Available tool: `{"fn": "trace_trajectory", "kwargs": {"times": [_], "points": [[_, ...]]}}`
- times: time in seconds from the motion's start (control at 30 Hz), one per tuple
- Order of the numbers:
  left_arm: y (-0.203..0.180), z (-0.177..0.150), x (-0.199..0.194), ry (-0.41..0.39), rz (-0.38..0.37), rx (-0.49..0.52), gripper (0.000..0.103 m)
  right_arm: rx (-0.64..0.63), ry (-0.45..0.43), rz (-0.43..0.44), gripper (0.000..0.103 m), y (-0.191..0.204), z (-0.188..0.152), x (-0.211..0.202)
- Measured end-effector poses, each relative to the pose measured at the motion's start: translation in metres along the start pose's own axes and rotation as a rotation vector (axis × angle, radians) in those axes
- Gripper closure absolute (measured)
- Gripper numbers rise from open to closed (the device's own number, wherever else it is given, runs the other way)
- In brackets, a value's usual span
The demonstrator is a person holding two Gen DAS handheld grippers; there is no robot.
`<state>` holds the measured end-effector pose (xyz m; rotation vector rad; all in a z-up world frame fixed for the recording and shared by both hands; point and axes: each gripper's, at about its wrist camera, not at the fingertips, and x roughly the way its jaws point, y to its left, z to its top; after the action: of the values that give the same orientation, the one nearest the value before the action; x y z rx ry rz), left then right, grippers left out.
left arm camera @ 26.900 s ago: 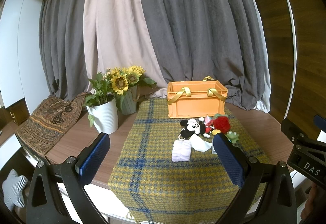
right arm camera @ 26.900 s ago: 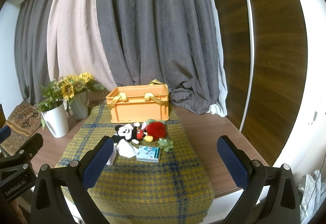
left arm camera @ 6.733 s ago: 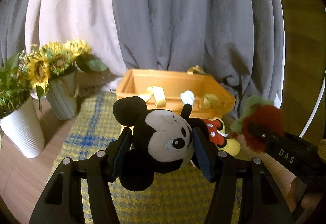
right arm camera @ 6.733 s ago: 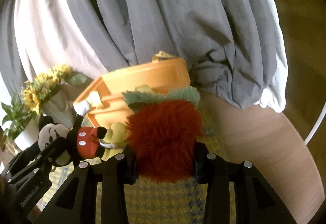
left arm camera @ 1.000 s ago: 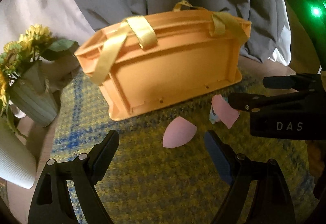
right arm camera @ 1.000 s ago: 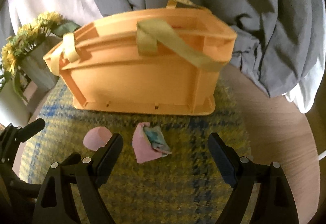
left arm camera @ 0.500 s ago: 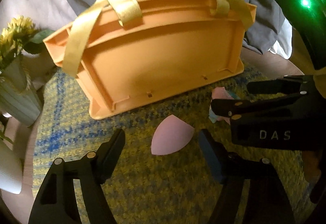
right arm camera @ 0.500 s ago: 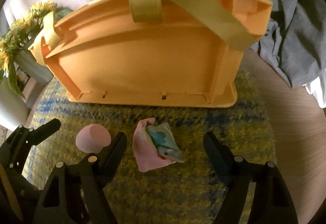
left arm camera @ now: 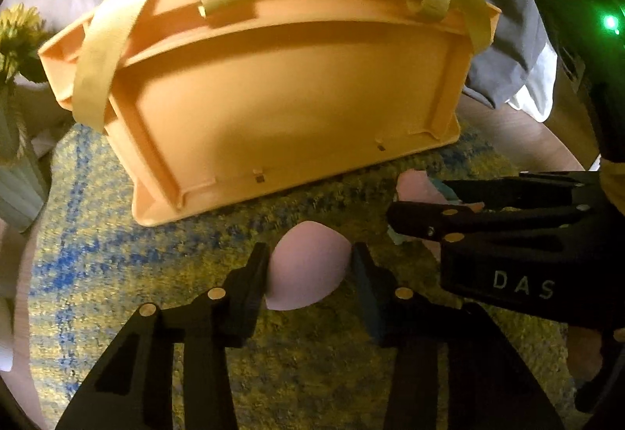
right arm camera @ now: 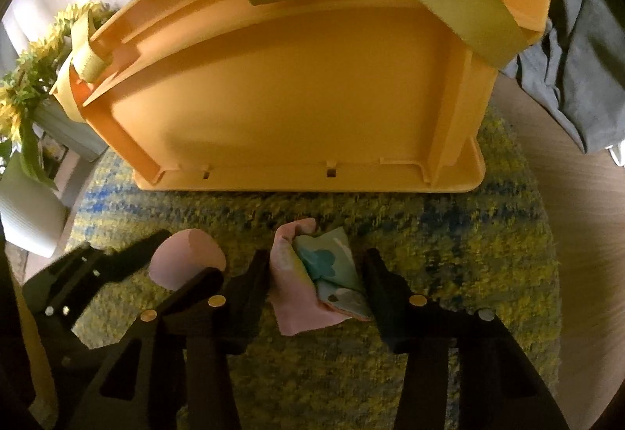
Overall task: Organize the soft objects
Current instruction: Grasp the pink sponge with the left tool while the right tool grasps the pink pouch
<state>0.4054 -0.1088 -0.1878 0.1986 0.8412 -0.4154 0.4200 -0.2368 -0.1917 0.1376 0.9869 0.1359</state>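
Observation:
A pink teardrop sponge (left arm camera: 308, 273) lies on the yellow-and-blue plaid cloth (left arm camera: 117, 273), in front of the orange crate (left arm camera: 293, 97). My left gripper (left arm camera: 309, 251) is closing on the sponge, and both pads touch its sides. To its right lies a small folded cloth bundle (right arm camera: 308, 285), pink with a teal pattern. My right gripper (right arm camera: 316, 258) is closing on this bundle, with a pad against each side. In the left wrist view the right gripper (left arm camera: 429, 211) reaches in from the right. The left gripper (right arm camera: 117, 266) shows beside the sponge (right arm camera: 183, 266) in the right wrist view.
The orange crate (right arm camera: 312, 97) with yellow strap handles stands just behind both objects; its inside is hidden. Sunflowers (right arm camera: 23, 109) and a white pot (right arm camera: 31, 219) stand at the left. Grey curtains hang behind. Bare wooden table (right arm camera: 586, 234) lies to the right.
Both grippers came down and forward toward the crate. Their jaws narrowed from wide open onto the sponge and the cloth bundle.

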Motion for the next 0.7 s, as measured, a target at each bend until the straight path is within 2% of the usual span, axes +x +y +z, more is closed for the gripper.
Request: {"fn": "trace_trajectory", "kwargs": {"times": [0.37,0.7], "points": [[0.010,-0.004,-0.033,-0.035,0.026,-0.066,0.062,-0.003,-0.058,-0.040,0.056,-0.002,-0.008,-0.034],[0.015,-0.001,-0.092,-0.147,0.066,-0.090,0.062,-0.037,-0.151,-0.046,0.056,0.013,-0.012,-0.081]]}}
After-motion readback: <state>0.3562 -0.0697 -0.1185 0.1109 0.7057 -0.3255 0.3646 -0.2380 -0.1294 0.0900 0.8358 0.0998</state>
